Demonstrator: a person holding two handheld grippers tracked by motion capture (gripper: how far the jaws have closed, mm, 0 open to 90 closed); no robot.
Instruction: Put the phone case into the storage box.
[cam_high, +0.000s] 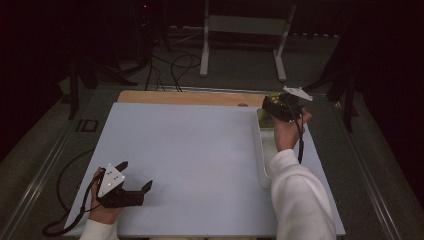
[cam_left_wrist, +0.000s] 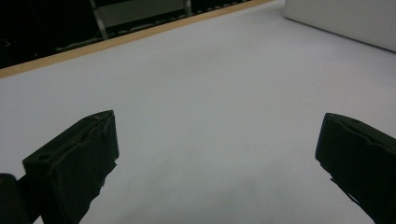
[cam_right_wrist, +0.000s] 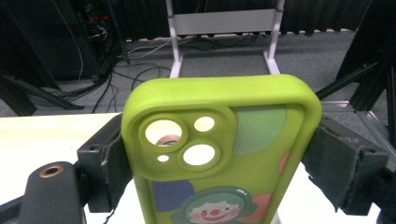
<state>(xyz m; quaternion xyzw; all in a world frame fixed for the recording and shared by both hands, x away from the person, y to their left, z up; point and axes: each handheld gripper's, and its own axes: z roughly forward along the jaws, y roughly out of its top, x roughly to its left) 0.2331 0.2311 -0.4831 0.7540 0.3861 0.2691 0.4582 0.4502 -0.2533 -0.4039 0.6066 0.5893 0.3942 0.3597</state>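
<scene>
Clamping a lime-green phone case (cam_right_wrist: 219, 154) with clown print, right gripper (cam_right_wrist: 219, 158); left gripper (cam_left_wrist: 217, 154) agape.

The white table top (cam_high: 200, 150) lies bare across its middle and left, giving open passage from the near edge to the wooden strip (cam_high: 190, 98) at the far edge. A white tray (cam_high: 261, 160) runs along the right side, its long wall forming a low barrier to sideways travel. The left gripper (cam_high: 136, 176) rests near the front left corner, jaws wide, with bare surface ahead of it. The right gripper (cam_high: 276, 106), clamped on a green phone case (cam_right_wrist: 219, 154), occupies the space above the tray's far end.
</scene>
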